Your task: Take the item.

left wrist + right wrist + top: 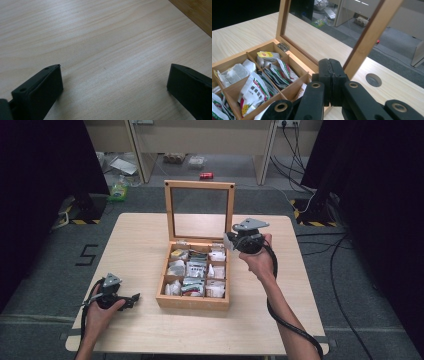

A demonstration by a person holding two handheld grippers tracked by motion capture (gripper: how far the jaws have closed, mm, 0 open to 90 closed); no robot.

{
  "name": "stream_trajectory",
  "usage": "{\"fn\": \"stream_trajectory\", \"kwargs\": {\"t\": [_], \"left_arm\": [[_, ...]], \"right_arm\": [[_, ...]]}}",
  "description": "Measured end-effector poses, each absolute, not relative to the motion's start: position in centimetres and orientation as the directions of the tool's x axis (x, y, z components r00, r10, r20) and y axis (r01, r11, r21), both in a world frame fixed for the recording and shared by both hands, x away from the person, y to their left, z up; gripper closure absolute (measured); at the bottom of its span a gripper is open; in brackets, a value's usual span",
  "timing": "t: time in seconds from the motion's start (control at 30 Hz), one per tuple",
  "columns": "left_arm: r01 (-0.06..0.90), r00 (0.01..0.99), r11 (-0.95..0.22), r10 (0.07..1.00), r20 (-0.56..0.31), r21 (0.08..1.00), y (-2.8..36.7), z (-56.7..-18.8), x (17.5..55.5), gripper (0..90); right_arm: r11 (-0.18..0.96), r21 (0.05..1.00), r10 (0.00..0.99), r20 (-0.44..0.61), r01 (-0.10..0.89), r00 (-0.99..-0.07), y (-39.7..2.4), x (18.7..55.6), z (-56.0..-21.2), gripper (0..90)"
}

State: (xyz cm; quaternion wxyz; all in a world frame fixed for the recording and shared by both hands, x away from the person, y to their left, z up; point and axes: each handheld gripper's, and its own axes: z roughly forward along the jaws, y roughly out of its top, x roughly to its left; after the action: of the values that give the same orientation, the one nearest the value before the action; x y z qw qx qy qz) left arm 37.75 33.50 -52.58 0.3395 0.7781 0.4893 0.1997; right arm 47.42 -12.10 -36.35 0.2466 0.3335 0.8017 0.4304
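A pale wooden table (140,240) with fine straight grain is seen from above, set on grey carpet between dark curtains; desks, cables and small litter lie on the floor beyond. A round cable hole (373,79) is cut into the tabletop. At the table's middle stands a wooden tea box (192,301), its glass-paned lid (200,210) raised upright. The box is divided into square compartments packed with paper tea sachets (253,91), whose print is too small to read. The right gripper (231,240) is held above the box's far right corner, beside the lid frame; its black ribbed jaws are pressed flat together, with nothing seen between them. The left gripper (134,298) is rested low on the table, left of the box and apart from it, its jaws spread wide over bare wood. Both forearms are cut off by the bottom edge.
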Motion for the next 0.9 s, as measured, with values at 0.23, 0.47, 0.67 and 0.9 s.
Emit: {"fn": "stream_trajectory", "kwargs": {"t": [0.23, 0.47, 0.67, 0.9], "left_arm": [[0.626, 0.441, -0.29, 0.897, -0.022, 0.724, 33.5, -52.6, 37.8, 0.0], [0.626, 0.441, -0.29, 0.897, -0.021, 0.724, 33.5, -52.6, 37.8, 0.0], [0.626, 0.441, -0.29, 0.897, -0.021, 0.724, 33.5, -52.6, 37.8, 0.0], [0.626, 0.441, -0.29, 0.897, -0.021, 0.724, 33.5, -52.6, 37.8, 0.0]], "right_arm": [[0.396, 0.854, 0.765, -0.103, 0.338, -0.636, -13.7, 47.3, -36.8, 89.8], [0.38, 0.853, 0.784, -0.093, 0.357, -0.613, -15.6, 47.1, -37.8, 89.8], [0.364, 0.852, 0.797, -0.074, 0.378, -0.6, -17.0, 46.8, -39.4, 89.8], [0.33, 0.856, 0.81, -0.04, 0.399, -0.585, -18.2, 46.1, -41.5, 89.7]]}}
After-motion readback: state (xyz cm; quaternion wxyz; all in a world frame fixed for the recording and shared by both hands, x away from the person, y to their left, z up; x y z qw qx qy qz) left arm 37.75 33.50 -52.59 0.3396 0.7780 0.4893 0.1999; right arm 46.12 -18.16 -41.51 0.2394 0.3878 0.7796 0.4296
